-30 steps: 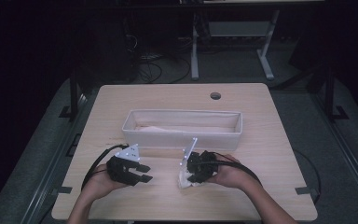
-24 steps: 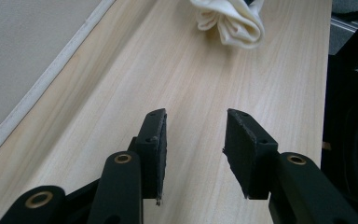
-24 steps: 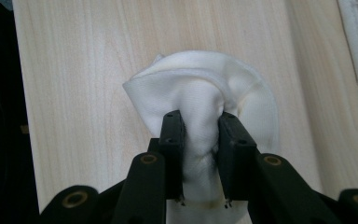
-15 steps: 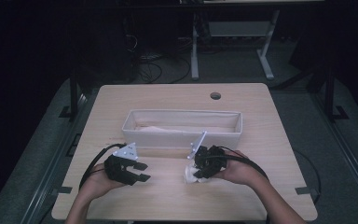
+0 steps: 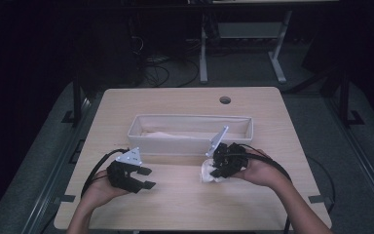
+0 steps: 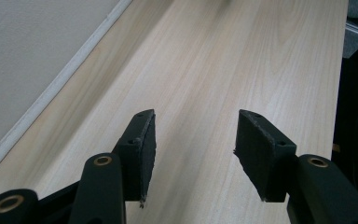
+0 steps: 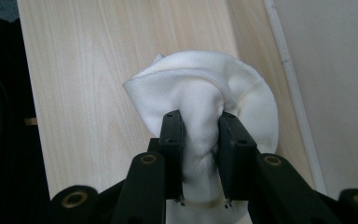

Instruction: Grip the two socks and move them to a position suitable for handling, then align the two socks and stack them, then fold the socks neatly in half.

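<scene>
Cloth, white and soft, bunched into a rounded wad (image 7: 200, 100), was seen clamped between the two black pads (image 7: 173, 140) of the right gripper (image 7: 199, 158), its fabric pinched into a narrow fold between them. In the high view the same white cloth (image 5: 207, 171) was noted at the tip of the right gripper (image 5: 216, 169), over the pale wooden table (image 5: 185, 200), just in front of the long white rectangular fabric bin (image 5: 190, 141); whether it touched the tabletop could not be told. The grey three-cornered plate on that gripper was tilted up against the bin's near wall as viewed from above.

The left gripper (image 5: 145, 178) was held at the near left of the table, well apart from the cloth. Its jaws were seen standing apart in the left gripper view, nothing but bare wood grain (image 6: 205, 70) between the pads (image 6: 147, 154), and they had just been opening. The bin's white side (image 6: 23, 60) was recorded beside it at the left of that view.

The bin sat across the middle of the table, with pale folded material lying inside.
</scene>
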### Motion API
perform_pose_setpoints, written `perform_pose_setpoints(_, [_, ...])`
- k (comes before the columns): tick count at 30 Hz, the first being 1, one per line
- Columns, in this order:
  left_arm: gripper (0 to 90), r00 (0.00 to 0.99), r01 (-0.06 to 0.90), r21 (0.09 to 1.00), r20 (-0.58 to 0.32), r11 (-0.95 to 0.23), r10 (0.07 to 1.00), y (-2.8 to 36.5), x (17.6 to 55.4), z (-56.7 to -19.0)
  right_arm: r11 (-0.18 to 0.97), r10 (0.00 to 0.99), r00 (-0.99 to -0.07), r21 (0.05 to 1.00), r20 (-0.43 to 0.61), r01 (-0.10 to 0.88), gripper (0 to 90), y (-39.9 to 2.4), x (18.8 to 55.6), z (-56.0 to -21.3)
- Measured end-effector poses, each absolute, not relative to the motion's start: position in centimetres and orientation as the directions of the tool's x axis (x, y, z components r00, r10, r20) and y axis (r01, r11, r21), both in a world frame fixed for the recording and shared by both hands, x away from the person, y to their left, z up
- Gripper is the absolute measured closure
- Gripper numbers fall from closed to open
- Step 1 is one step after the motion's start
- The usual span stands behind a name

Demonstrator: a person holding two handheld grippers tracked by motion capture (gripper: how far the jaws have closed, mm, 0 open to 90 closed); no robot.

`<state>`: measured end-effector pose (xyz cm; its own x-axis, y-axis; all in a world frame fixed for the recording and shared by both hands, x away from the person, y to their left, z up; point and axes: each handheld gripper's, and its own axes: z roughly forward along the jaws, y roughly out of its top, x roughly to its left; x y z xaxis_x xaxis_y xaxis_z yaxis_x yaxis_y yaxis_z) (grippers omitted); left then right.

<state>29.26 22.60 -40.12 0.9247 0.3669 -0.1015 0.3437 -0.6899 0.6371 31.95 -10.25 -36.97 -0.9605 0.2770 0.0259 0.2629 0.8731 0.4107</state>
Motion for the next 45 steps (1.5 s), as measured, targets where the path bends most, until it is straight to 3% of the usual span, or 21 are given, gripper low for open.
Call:
perform_pose_setpoints(22, [38.3, 0.916, 0.361, 0.642, -0.109, -0.677, 0.386, 23.0, 29.5, -39.9, 0.867, 0.288, -0.957, 0.417, 0.023, 0.272, 73.0, -12.0, 32.2, -34.6])
perform_pose_setpoints(45, [36.3, 0.910, 0.374, 0.649, -0.120, -0.663, 0.396, 23.4, 29.7, -39.9, 0.863, 0.293, -0.955, 0.421, 0.038, 0.281, 73.0, -12.8, 32.6, -33.3])
